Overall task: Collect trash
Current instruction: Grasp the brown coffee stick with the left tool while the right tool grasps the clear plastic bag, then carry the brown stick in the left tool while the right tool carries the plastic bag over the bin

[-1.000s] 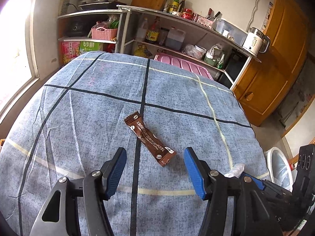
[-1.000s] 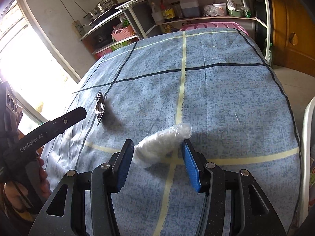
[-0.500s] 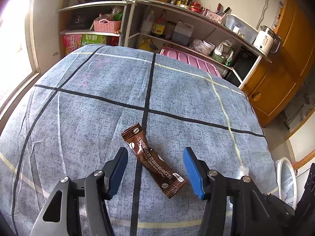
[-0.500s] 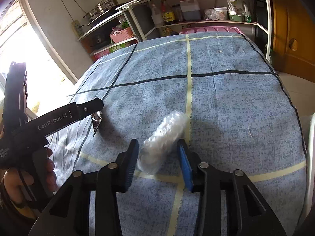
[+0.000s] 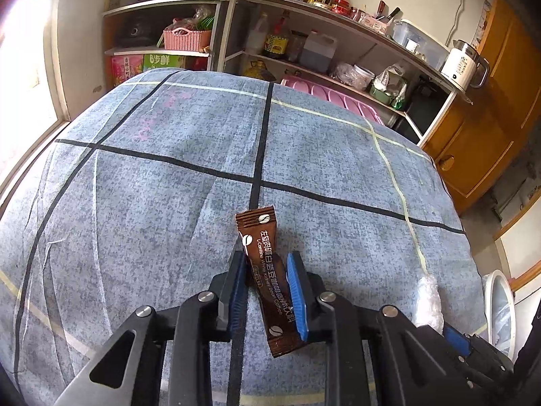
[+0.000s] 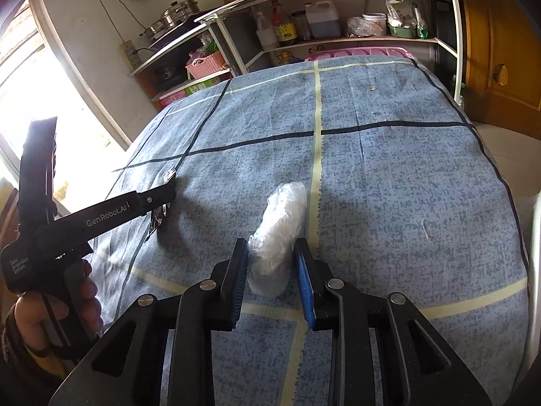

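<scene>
Wrappers sit between both sets of fingers, so what matters now is how each piece lies against its pads. Your left gripper has drawn in around the brown coffee sachet, both blue pads against its edges. The sachet's long axis runs nearly along the fingers, its top end poking out ahead over the blue tablecloth and its bottom end tucked back toward the hinge. Because the pads press on its narrow edges rather than its flat faces, I'd judge the grip thin — the foil could buckle or slip when you lift.

Your right gripper straddles the crumpled clear plastic wrap. The jaws are partly closed; the left pad looks to touch the plastic, while the right pad seems just beside it, so I can't say the wrap is truly held. Its long axis also points forward and slightly right, away from you, with most of the bulk lying beyond the fingertips.

Both pieces lie near your edge of the table, the sachet left of the wrap. A white bin shows off the table's right side, nearer your right hand — squeeze the wrap fully first, then lift straight up.
</scene>
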